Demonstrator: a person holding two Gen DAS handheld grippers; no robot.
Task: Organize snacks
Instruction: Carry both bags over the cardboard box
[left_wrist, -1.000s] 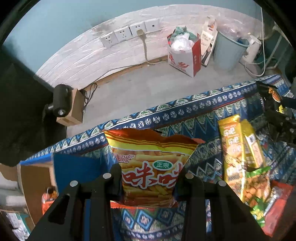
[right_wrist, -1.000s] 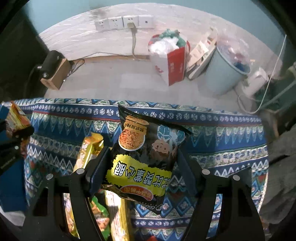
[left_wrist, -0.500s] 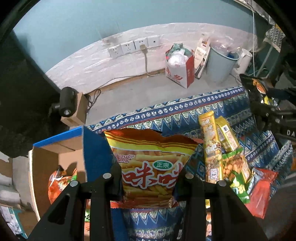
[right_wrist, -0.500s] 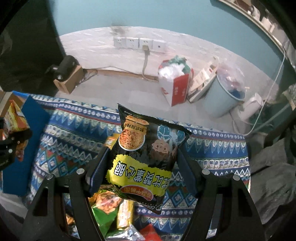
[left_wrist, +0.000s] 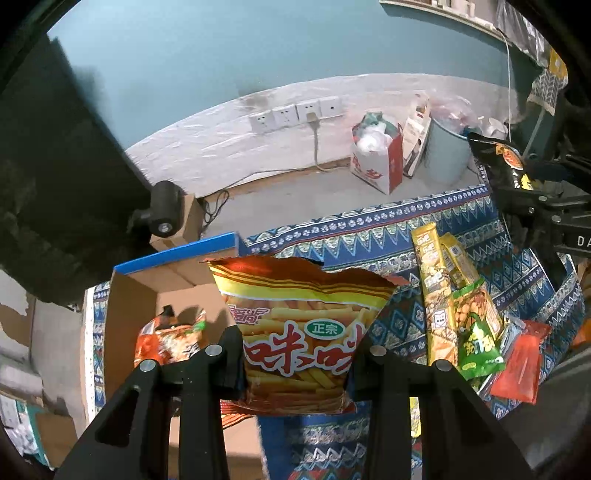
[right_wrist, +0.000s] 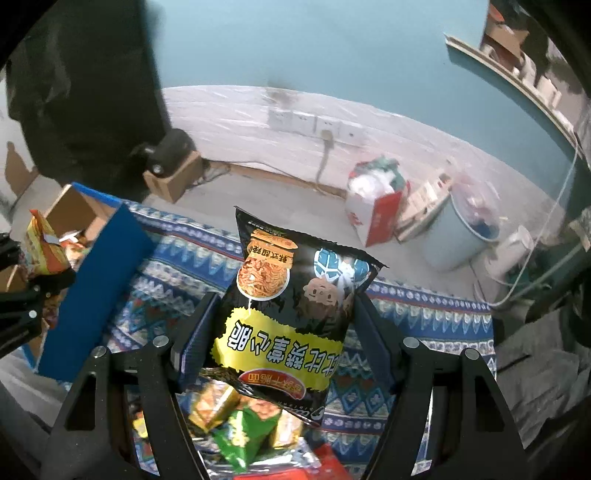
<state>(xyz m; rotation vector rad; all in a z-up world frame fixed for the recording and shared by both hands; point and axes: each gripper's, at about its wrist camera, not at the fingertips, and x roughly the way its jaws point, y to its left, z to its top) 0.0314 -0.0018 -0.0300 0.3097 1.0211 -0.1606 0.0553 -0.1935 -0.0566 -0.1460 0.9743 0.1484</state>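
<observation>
Nearest in the left wrist view, the left gripper (left_wrist: 299, 363) has its black fingers (left_wrist: 229, 358) pinching the lower part of a yellow-and-orange crinkled foil snack bag with red characters (left_wrist: 301, 325), held upright above the bench (left_wrist: 369, 236), which is draped in a blue patterned cloth. Just left of that bag and below it stands an open brown cardboard box with a blue outer face (left_wrist: 133, 295); this view looks into it and shows an orange-red snack packet (left_wrist: 166, 339) lying on its floor. To the right, a heap of loose snacks lies on the cloth: long yellow packets (left_wrist: 432, 291), a green peanut packet (left_wrist: 476, 332) and a red packet (left_wrist: 521, 365).

The right wrist view shows what the left barely catches: the right gripper (right_wrist: 284, 332) with its fingers (right_wrist: 195, 332) spread wide yet pressed on both sides of a black glossy noodle-snack bag with a yellow band (right_wrist: 291, 302), printed upside down, held over the near end of that heap. Here the box appears only as a blue wall at far left, with the left gripper and its bag beside it.

Farther off, both views show the grey floor, a red-and-white paper bag (right_wrist: 373, 210), a pale blue bucket (right_wrist: 461, 229), and white wall sockets (left_wrist: 295, 112) on the far wall.
</observation>
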